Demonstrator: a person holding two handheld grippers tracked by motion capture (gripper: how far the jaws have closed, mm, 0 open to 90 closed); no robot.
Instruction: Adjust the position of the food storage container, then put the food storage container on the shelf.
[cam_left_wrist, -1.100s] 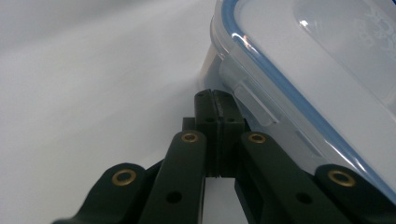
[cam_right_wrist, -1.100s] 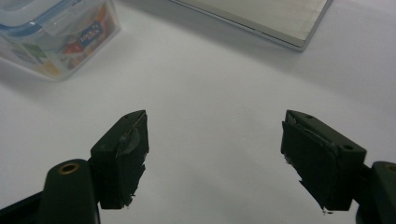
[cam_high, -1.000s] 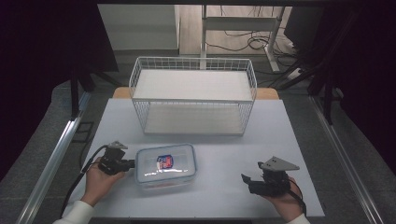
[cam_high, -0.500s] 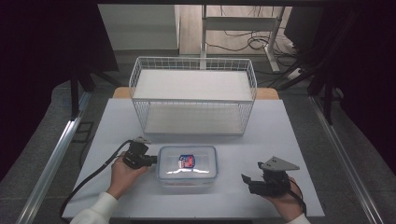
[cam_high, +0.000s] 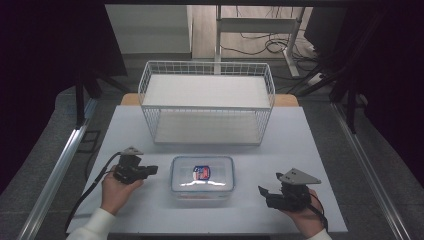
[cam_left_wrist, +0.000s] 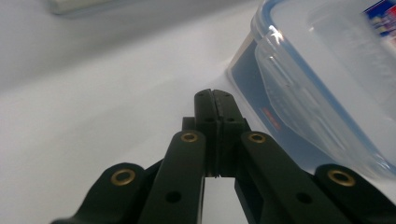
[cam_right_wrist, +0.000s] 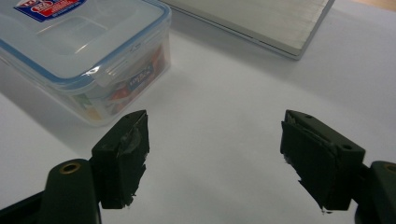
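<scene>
I see a clear plastic container with a blue-rimmed lid and a red-and-blue label sitting flat on the white tabletop, near the middle of the front edge. Lid is on.

My left gripper is held in the left hand toward the front left part of the tabletop, tips pointing at the container's left side, just beside it. In the left gripper view the jaws are pressed together with nothing between them, tips low over the tabletop, and the container's corner is close on the right; I cannot tell if they touch it.

My right gripper is in the right hand near the front right corner of the tabletop, apart from the container. In the right gripper view the jaws are spread wide, empty, with bare tabletop between them and the container off to the upper left.

A white wire basket stands at the back middle of the tabletop, behind the container, well apart from both grippers. Its base edge shows at the top of the right gripper view.
</scene>
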